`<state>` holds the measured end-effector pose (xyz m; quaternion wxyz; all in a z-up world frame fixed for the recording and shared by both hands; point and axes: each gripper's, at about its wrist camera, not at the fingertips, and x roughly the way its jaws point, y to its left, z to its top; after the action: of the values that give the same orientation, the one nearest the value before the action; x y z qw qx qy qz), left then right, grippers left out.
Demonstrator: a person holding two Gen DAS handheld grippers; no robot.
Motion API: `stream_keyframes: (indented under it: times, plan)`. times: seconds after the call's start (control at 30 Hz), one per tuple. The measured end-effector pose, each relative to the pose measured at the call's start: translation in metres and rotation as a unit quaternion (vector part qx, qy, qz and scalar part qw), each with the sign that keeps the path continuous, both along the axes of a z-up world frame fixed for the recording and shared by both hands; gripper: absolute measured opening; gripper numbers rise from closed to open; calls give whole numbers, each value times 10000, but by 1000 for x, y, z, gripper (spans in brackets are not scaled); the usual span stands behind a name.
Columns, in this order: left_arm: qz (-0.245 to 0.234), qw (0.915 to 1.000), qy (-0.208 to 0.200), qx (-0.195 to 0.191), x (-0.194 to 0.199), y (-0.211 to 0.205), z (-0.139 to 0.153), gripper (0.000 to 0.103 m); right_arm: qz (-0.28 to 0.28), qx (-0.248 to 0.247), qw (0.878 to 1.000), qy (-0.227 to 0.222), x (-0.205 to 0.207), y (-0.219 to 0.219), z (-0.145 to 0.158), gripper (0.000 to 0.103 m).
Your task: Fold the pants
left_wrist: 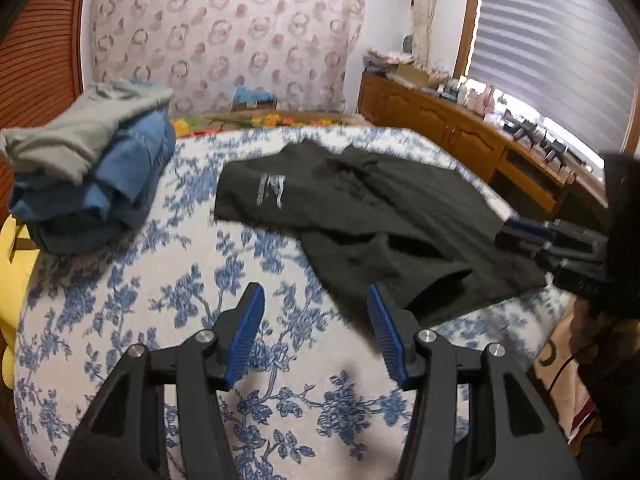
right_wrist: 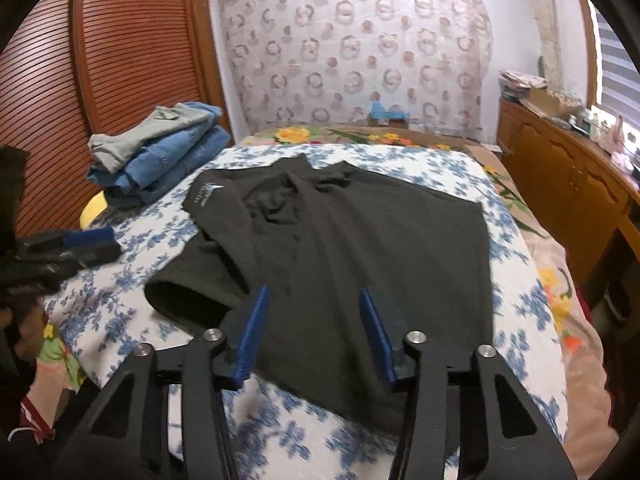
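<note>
Black pants with a grey logo near one end lie rumpled on the blue-flowered bed cover. My left gripper is open over bare cover, just short of the pants' near edge, with nothing between its blue pads. From the right wrist view the left gripper comes in at the left side, beside the pants. My right gripper hangs open above the near part of the pants, with no fabric pinched. In the left wrist view the right gripper reaches the pants' right edge.
A stack of folded clothes, grey on blue denim, sits at the bed's far left. A wooden cabinet with clutter on top runs along the right wall. Louvred wooden doors stand to the left.
</note>
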<state>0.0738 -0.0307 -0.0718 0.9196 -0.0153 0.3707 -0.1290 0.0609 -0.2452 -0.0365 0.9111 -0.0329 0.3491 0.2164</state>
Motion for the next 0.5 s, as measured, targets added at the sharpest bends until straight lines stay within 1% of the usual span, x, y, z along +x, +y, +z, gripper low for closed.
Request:
stream_keyframes:
  times: [0.1,0.27,0.33,0.37,0.5]
  plan:
    - [83,9996,213,162,8,-1,-15,53,174,25,9998,82,9,12,-4,37]
    - [49,9988,438,194,14,-1,-30,53,416,83,9988,259,24,28,-11,36]
    - [19,9989,398,240,13,-3,-32,57,505,99,9982,322,28,34,-14,35]
    - [-37,9990,373,247,13,-5,-33,61,567,87,9977,363,31,38,-16,33]
    - [-45,9987,273,425,9,-11,-34,63,689,65,9962,536,38,45,-24,27]
